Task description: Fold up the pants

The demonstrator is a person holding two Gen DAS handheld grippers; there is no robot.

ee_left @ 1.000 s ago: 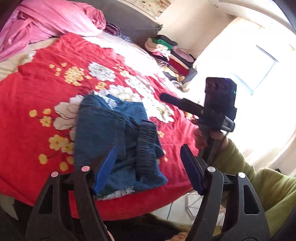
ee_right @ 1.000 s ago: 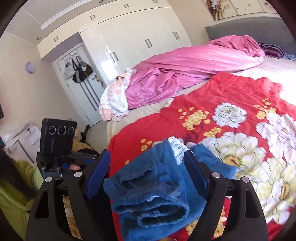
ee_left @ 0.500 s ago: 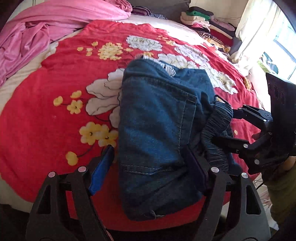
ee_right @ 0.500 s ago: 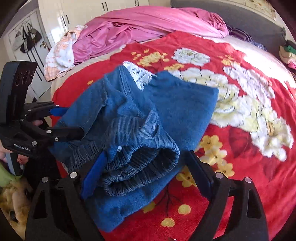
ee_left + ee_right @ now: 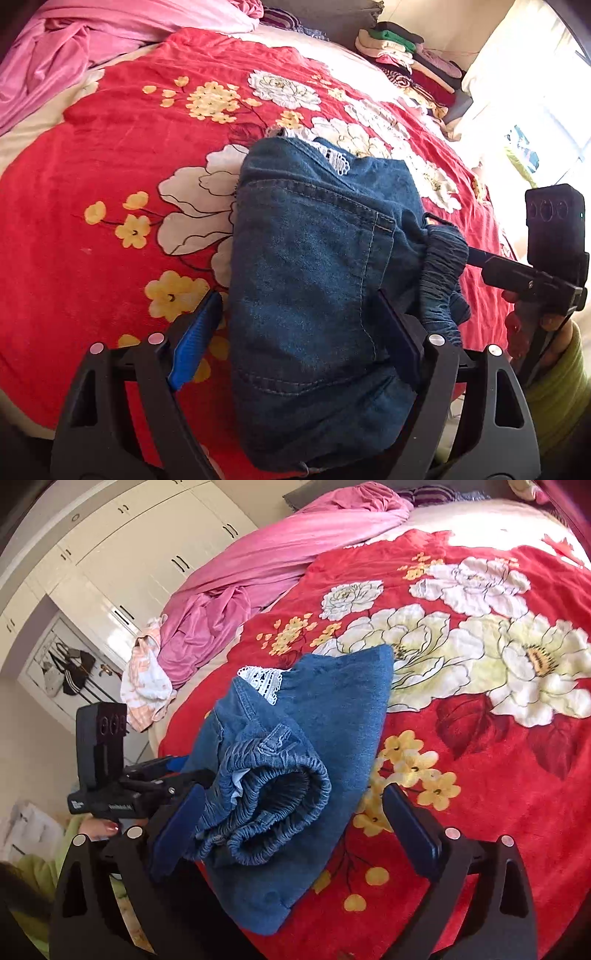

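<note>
Folded blue denim pants [image 5: 314, 280] with a white lace hem lie on the red flowered blanket [image 5: 110, 155] near the bed's front edge. Their gathered elastic waistband [image 5: 273, 797] is bunched up on top. My left gripper [image 5: 295, 339] is open, its fingers straddling the near end of the pants. My right gripper [image 5: 295, 830] is open, its left finger against the waistband and its right finger over the blanket. The right gripper's body shows in the left wrist view [image 5: 535, 273] beside the waistband. The left gripper's body shows in the right wrist view [image 5: 122, 794].
A pink quilt [image 5: 288, 561] is heaped at the head of the bed. A stack of folded clothes [image 5: 410, 62] stands at the far corner. White wardrobes [image 5: 122, 554] line the wall. The bed's edge runs just below both grippers.
Both grippers have swung down from above onto the pants and moved in close. They are open as before. The pants lie in the same place.
</note>
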